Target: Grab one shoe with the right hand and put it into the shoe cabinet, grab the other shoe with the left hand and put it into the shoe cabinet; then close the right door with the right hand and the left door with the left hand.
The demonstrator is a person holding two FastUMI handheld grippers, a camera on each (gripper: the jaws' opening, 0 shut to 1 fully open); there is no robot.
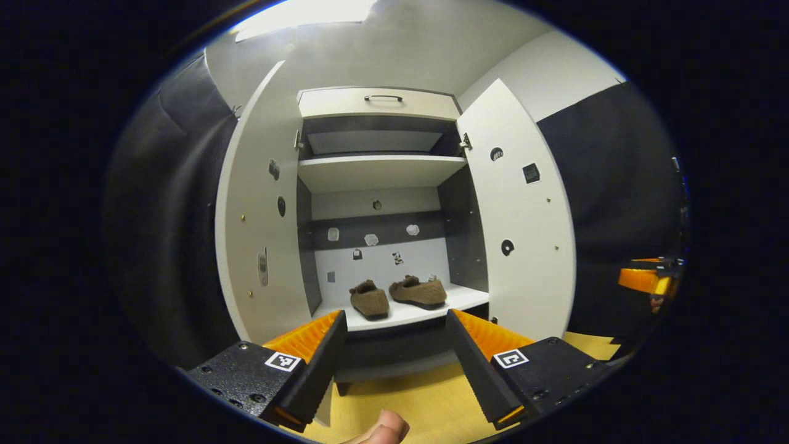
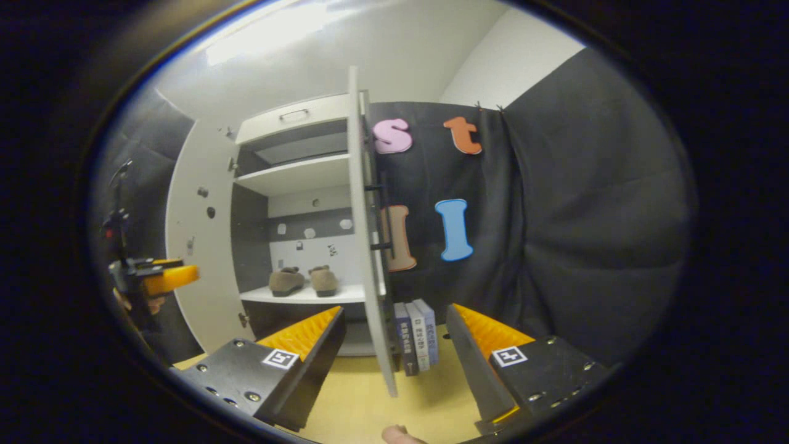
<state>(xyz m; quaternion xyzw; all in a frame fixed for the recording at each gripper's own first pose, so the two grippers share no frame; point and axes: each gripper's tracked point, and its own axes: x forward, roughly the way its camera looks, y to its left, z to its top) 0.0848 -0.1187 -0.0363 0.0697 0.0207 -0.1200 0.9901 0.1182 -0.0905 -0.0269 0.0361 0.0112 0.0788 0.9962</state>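
Note:
Two brown shoes, one on the left (image 1: 369, 300) and one on the right (image 1: 420, 291), stand side by side on the bottom shelf of the white shoe cabinet (image 1: 400, 313). Both cabinet doors, the left door (image 1: 262, 222) and the right door (image 1: 521, 216), stand wide open. My left gripper (image 1: 394, 364) is open, in front of the cabinet and back from the shelf. In the right gripper view the shoes (image 2: 303, 280) sit on the same shelf. My right gripper (image 2: 394, 357) is open with the right door's edge (image 2: 370, 246) running between its fingers, a little ahead of them. The other gripper (image 2: 154, 279) is at the far left.
A drawer with a handle (image 1: 382, 98) tops the cabinet, above an upper shelf (image 1: 379, 169). Several books (image 2: 416, 336) stand on the yellow floor (image 2: 363, 401) behind the right door. Black cloth hangs on both sides. A thumb (image 1: 382, 428) is at the bottom edge.

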